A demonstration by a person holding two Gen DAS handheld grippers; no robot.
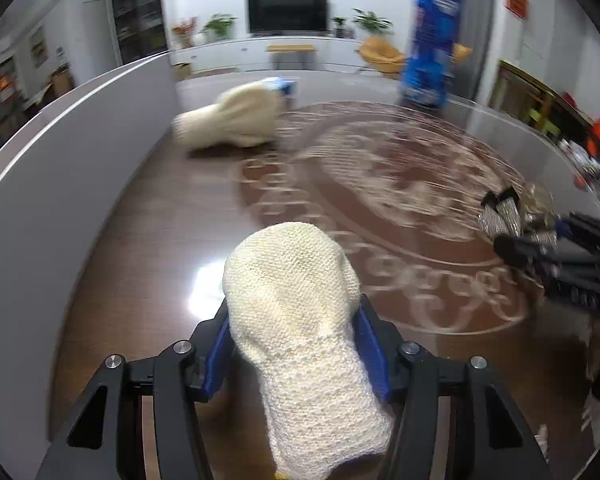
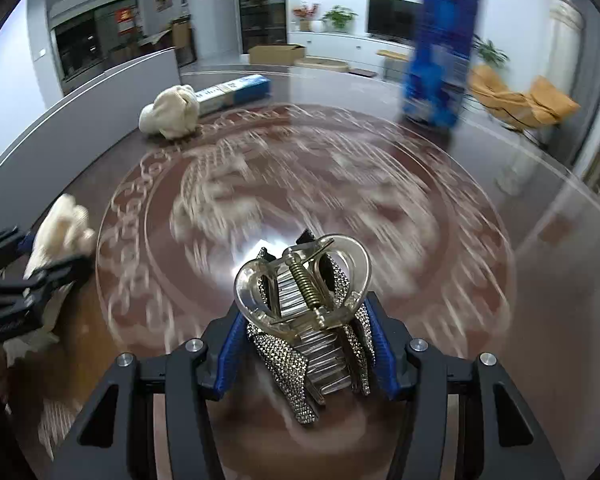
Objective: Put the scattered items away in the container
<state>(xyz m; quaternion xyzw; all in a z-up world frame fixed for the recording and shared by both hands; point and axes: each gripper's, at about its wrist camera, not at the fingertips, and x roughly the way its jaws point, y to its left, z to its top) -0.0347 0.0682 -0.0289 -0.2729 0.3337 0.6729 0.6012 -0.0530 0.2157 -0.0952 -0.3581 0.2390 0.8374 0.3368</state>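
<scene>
I am looking over a glossy dark brown table point(image 1: 148, 240) with a pale scrollwork medallion, a lamp glaring off its near part. A grey partition point(image 1: 80, 152) is running along its left edge. Far off, a black television point(image 1: 287, 13) is standing on a long white cabinet point(image 1: 236, 54) between potted plants point(image 1: 219, 24). Mustard-yellow chairs point(image 2: 520, 96) are sitting far right. A dark glass-fronted shelf unit point(image 2: 262, 0) and a cardboard box point(image 2: 275, 54) are standing far left against pale walls.
</scene>
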